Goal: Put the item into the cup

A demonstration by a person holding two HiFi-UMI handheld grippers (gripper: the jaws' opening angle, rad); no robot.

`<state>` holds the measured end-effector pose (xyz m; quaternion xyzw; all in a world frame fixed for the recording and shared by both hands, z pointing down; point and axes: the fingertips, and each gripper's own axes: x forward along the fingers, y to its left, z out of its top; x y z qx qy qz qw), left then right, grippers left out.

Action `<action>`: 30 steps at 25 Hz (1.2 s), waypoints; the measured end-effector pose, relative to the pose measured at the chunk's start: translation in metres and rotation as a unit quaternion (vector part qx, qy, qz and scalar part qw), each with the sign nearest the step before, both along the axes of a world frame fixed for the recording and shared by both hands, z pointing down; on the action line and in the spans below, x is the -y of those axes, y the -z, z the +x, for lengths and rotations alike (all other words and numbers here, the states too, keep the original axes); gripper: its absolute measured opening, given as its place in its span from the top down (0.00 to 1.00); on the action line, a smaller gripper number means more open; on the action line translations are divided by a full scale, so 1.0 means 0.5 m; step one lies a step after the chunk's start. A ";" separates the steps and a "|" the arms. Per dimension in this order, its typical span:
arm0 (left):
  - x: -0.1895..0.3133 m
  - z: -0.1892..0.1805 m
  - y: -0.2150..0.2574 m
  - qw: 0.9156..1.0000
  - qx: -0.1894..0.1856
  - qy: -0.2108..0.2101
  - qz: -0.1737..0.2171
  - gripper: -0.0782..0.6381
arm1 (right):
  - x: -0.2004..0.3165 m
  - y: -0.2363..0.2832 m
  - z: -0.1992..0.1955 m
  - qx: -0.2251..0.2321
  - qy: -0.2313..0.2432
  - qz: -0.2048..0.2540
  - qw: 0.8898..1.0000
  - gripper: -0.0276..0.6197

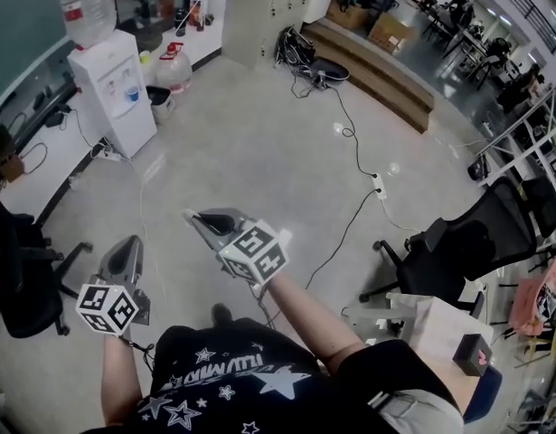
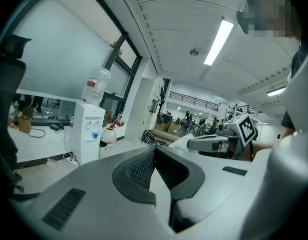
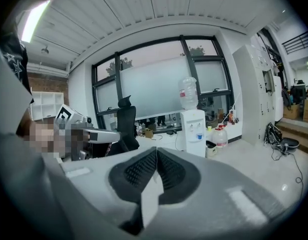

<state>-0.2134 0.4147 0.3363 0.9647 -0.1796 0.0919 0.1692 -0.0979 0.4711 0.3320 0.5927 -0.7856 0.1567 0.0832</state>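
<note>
The person is standing in the middle of an open office floor (image 1: pixel 259 152), holding both tools out at waist height and pointing them at nothing in particular. The left gripper (image 1: pixel 126 248) is showing its ribbed pads pressed together with nothing between them, and the right gripper (image 1: pixel 193 216), just beside it and a little further forward, is doing the same: jaws together, empty. I am not seeing any cup or any item to go into it; neither is turning up in the head view or in either gripper view. Around them there are only a water dispenser (image 1: pixel 115 89) by the window wall, a black office chair (image 1: pixel 476 242) to the right, and a cable (image 1: pixel 350 134) trailing across the tiles. To my eye the task is not under way; the next move calls for finding the item and cup, then opening a gripper.
</note>
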 end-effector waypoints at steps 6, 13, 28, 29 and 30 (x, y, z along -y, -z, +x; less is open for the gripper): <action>0.032 0.040 0.009 1.000 0.010 0.009 0.005 0.88 | 0.016 0.015 0.045 -0.003 0.004 0.001 1.000 0.96; 0.091 0.055 0.003 1.000 0.006 0.021 0.006 0.88 | 0.081 -0.015 0.071 0.011 -0.012 -0.011 1.000 0.96; 0.362 0.109 -0.046 1.000 0.005 0.012 -0.019 0.88 | 0.359 -0.048 0.127 0.016 -0.033 -0.028 0.999 0.96; 0.384 0.114 -0.048 1.000 0.005 0.012 -0.021 0.88 | 0.381 -0.050 0.133 0.017 -0.035 -0.031 0.999 0.96; 0.405 0.119 -0.049 1.000 0.005 0.012 -0.024 0.88 | 0.402 -0.051 0.138 0.017 -0.036 -0.033 0.999 0.96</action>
